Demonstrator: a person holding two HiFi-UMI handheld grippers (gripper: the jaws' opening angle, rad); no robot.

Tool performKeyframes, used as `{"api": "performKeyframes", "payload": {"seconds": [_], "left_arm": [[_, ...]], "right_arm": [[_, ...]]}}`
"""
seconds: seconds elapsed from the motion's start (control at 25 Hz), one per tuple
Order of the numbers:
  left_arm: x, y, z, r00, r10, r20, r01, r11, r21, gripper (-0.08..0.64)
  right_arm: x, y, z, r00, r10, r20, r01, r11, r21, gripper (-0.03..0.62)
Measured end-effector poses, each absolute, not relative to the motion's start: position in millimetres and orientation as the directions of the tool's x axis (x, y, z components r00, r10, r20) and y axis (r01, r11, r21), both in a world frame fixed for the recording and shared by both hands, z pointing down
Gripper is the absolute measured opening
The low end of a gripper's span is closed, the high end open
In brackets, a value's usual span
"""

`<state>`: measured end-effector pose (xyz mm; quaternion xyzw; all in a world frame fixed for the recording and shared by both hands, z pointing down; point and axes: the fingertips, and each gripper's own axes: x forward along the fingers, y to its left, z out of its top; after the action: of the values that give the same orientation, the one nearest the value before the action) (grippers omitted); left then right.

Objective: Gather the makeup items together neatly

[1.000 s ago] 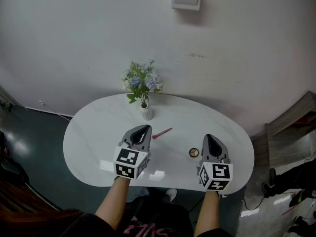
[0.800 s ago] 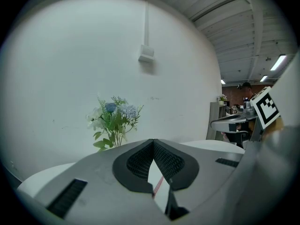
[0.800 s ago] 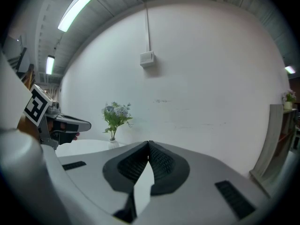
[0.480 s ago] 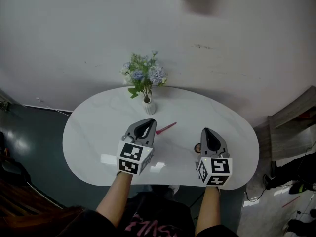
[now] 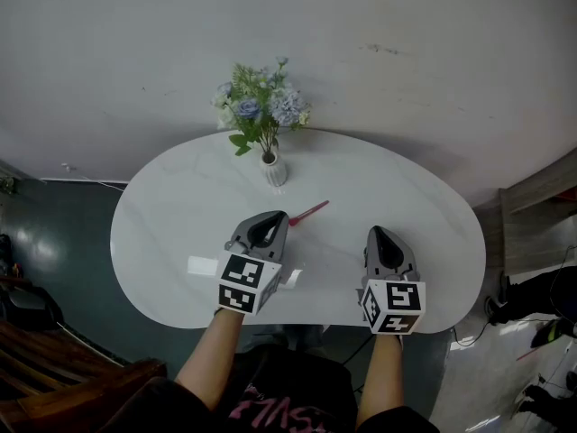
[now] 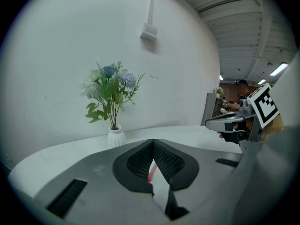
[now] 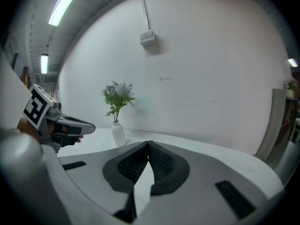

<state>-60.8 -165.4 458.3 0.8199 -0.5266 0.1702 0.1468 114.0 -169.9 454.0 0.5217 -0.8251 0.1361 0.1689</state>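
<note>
A thin pink makeup stick (image 5: 308,212) lies on the white oval table (image 5: 171,224), just right of my left gripper's tip. My left gripper (image 5: 273,219) hovers over the table's middle, jaws shut and empty. In the left gripper view the shut gripper (image 6: 153,144) shows a sliver of the pink stick (image 6: 151,173) beyond the seam, not held. My right gripper (image 5: 379,235) is over the table's front right, shut (image 7: 149,146) with nothing in it. No other makeup item shows; whatever lies under the right gripper is hidden.
A white vase of blue and white flowers (image 5: 273,171) stands at the table's far edge against the wall, also in the gripper views: vase (image 6: 115,136), vase (image 7: 118,134). A wooden chair (image 5: 63,377) stands at lower left. A wall box (image 7: 147,37) hangs above.
Both grippers have moved forward over the table. A small round item seen left of the right gripper earlier is out of sight now. The left tip is closer to the pink stick.
</note>
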Motion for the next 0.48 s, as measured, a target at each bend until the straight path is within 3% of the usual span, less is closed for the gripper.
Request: {"api": "performKeyframes", "payload": {"seconds": [0.48], "left_arm": [[-59.7, -157.0, 506.2, 0.397, -0.756, 0.521, -0.904, -0.420, 0.080, 0.009]], "right_arm": [[106.4, -160.5, 496.3, -0.399, -0.774, 0.492, -0.905, 0.419, -0.073, 0.063]]}}
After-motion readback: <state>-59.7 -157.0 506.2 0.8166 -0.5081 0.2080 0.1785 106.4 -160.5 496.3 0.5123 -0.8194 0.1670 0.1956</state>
